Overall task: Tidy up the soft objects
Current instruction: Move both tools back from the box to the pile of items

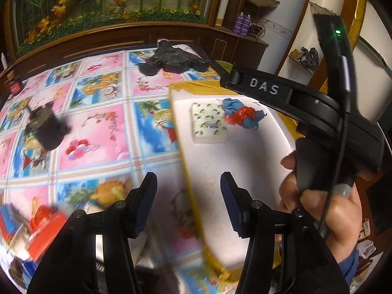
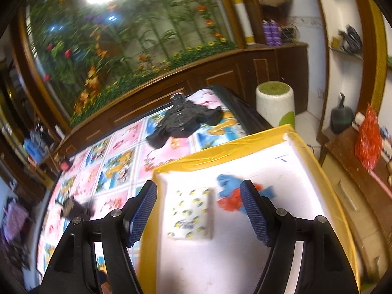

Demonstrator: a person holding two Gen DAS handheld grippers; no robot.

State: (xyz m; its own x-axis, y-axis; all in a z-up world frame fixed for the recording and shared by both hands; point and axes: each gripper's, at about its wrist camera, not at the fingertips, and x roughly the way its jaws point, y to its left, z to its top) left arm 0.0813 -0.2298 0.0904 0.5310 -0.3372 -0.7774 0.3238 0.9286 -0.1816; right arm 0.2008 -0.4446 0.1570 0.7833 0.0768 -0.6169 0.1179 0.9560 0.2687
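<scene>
A white foam box with yellow tape on its rim [image 1: 180,122] [image 2: 196,161] sits on a patterned tablecloth. Inside lie a lemon-print tissue pack [image 1: 209,122] [image 2: 192,214] and a crumpled blue and red soft bundle [image 1: 242,114] [image 2: 230,193]. My left gripper [image 1: 188,181] is open and empty above the box's left wall. My right gripper [image 2: 199,188] is open and empty over the box, with the tissue pack and bundle below it. In the left wrist view a hand [image 1: 325,210] holds the right tool's black body [image 1: 318,112] over the box's right side.
On the cloth lie a dark fuzzy object [image 1: 49,129] [image 2: 76,208] at the left, a black item [image 1: 176,61] [image 2: 186,120] at the far edge, and blurred red and blue things [image 1: 41,225] at the near left. A white and green stool [image 2: 275,103] stands beyond the box.
</scene>
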